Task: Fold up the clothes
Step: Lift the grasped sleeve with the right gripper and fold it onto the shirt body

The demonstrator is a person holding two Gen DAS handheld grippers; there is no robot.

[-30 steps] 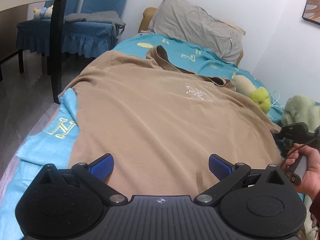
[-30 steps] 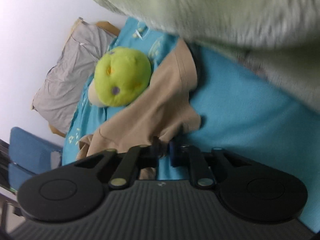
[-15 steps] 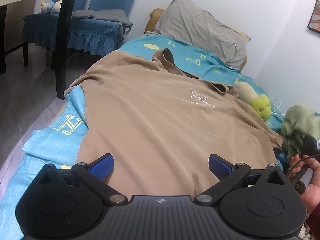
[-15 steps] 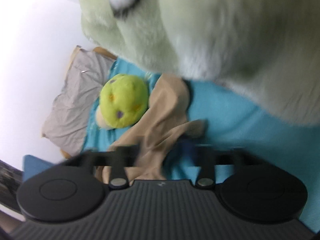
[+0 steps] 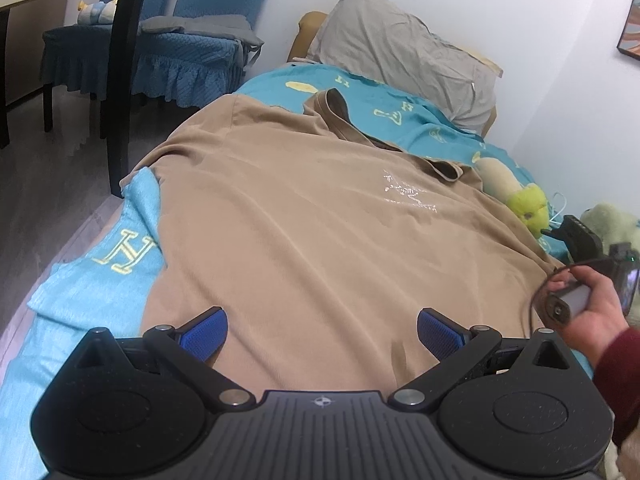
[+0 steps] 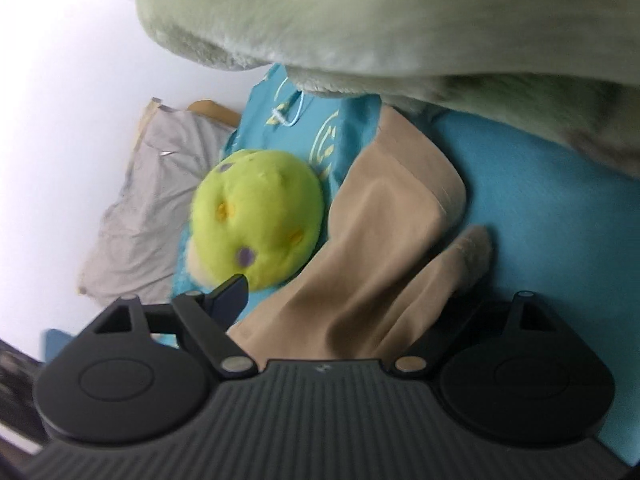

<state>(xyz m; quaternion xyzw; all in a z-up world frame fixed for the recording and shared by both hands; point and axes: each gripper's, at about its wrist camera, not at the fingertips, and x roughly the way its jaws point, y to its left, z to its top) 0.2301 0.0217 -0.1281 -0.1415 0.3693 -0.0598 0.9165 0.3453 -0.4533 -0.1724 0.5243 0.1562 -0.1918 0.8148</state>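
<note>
Tan cotton fills most of the left wrist view: a t-shirt (image 5: pixel 320 216) lies spread flat, front up, on a bed covered by a teal sheet (image 5: pixel 120 256) with yellow letter prints. The shirt's hem sits directly between and just ahead of the left gripper (image 5: pixel 322 326), whose blue-padded fingers (image 5: pixel 204 328) stand wide apart above the cloth, holding nothing. The collar and a pale chest logo lie far ahead of the jaws, and beyond them a grey pillow (image 5: pixel 400 52) leans against the wall. Ahead and to the left of the jaws stand chairs with blue ruffled covers (image 5: pixel 160 56). To the right of the jaws, a hand (image 5: pixel 588 308) in a dark red sleeve grips the handle of the other tool beside the shirt's edge.

In the right wrist view, the right gripper (image 6: pixel 352 304) has its jaws spread, and a bunched sleeve of the t-shirt (image 6: pixel 384 248) lies in the gap between them; only the left finger's dark pad (image 6: pixel 230 294) is visible, the other being hidden behind the fabric. Just ahead of that left finger sits a lime-green plush toy (image 6: pixel 256 216) with yellow and purple spots. A pale green furry plush (image 6: pixel 400 12), blurred, looms across the view above and beyond the jaws.
</note>
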